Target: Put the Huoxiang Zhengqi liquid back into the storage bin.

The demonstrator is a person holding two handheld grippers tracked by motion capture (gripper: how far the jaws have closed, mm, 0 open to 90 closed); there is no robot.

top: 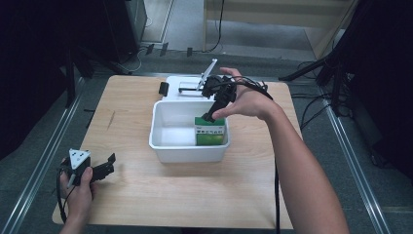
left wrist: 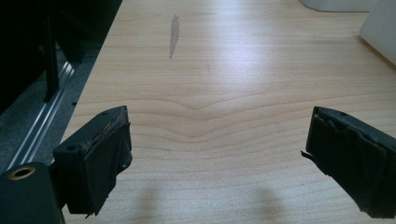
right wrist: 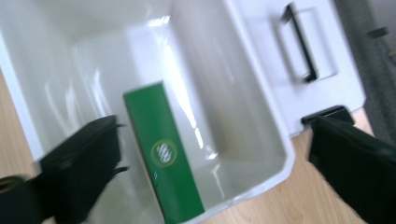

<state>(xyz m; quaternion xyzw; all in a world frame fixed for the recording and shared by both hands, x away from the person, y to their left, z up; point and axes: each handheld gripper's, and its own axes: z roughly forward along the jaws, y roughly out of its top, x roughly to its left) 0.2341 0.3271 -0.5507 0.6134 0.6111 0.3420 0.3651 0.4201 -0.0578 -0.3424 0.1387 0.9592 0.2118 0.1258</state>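
Observation:
A green carton [top: 210,131] stands upright in the right end of a white plastic bin [top: 160,146] at the middle of the wooden table. My right gripper [top: 210,117] hangs just over the carton, pointing down. In the right gripper view its jaws [right wrist: 215,126] stand wide apart above the bin [right wrist: 243,93]; the green carton [right wrist: 163,158] lies below and between them, untouched by either pad. My left gripper [top: 109,163] rests at the table's near left corner, open [left wrist: 219,126], with only bare wood between its jaws.
Behind the bin lies a white lid [top: 187,85] with a black handle [right wrist: 301,44], and a small black object [top: 164,88] sits beside it. A grey streak [left wrist: 174,37] marks the wood on the left. Metal rails run along the floor at both table sides.

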